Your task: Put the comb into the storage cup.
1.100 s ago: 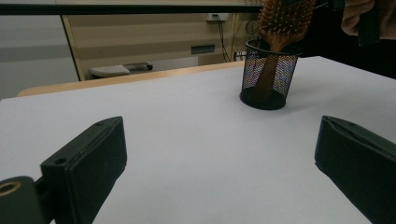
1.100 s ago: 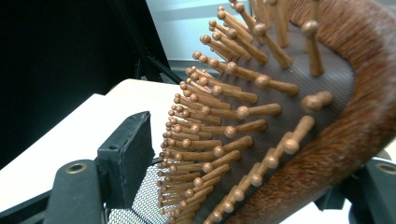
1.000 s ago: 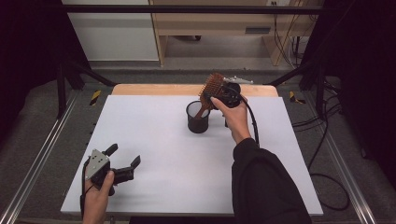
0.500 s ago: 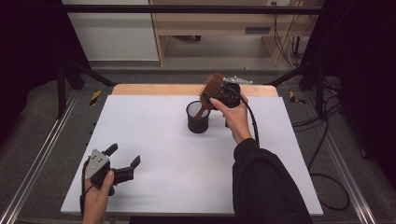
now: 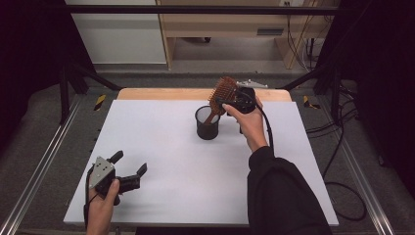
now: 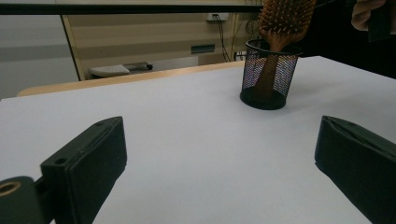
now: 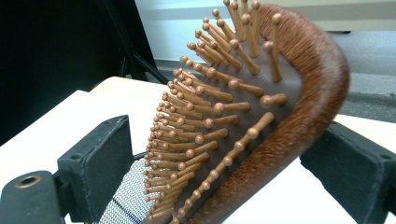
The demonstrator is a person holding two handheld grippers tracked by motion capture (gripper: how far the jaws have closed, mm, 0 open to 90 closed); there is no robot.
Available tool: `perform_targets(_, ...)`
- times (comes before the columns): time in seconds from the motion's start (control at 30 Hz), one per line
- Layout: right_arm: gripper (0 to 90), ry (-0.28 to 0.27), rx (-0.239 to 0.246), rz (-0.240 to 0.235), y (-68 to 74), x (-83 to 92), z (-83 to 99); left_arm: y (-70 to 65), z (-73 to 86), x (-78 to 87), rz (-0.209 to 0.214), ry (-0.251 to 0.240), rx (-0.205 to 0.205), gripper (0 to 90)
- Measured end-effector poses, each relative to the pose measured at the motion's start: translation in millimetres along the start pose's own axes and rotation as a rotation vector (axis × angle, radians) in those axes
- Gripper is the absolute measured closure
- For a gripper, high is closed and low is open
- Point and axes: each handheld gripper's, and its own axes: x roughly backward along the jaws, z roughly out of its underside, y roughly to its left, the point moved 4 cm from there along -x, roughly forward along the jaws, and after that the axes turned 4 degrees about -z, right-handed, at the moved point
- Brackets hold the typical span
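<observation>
**Hairbrush stands in mesh cup as jaws part around it**

While its handle sits down inside the black mesh cup (image 5: 207, 123), one wooden hairbrush (image 5: 223, 93) leans with its bristled head above the rim, tilted toward the far right of the white table (image 5: 161, 147). The right gripper (image 5: 230, 101) is level with that head, and in the right gripper view the brush head lies between its two black jaws; they have just been opening. The left jaw stands clear of the bristles, with a gap showing. The right jaw sits just beside the brush's brown back; whether it touches there cannot be told.

One cup stands on the table, toward the far side and right of centre. In the left gripper view the brush handle shows through the mesh, reaching the cup's base.

Well apart, at the near left corner, the left gripper (image 5: 132, 169) rests low over the table in the person's hand, jaws spread wide with nothing between them, pointing across the bare surface toward the cup. Two grippers, one brush, one cup.
</observation>
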Motion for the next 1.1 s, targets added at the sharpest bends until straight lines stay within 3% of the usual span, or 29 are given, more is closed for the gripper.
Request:
perform_targets(0.4, 9.0, -0.014, 0.028, 0.021, -1.4, 13.4, -4.3, 0.1, 0.1, -0.1, 0.000, 0.001, 0.000, 2.1)
perform_targets(0.63, 9.2, -0.006, 0.068, 0.039, 0.5, 19.7, -4.2, 0.7, -0.1, 0.3, -0.002, 0.000, 0.002, 2.1)
perform_targets(1.1, 8.7, -0.025, 0.083, 0.059, 1.2, 33.0, -9.1, 0.5, -0.3, 0.4, -0.002, -0.001, 0.002, 2.1)
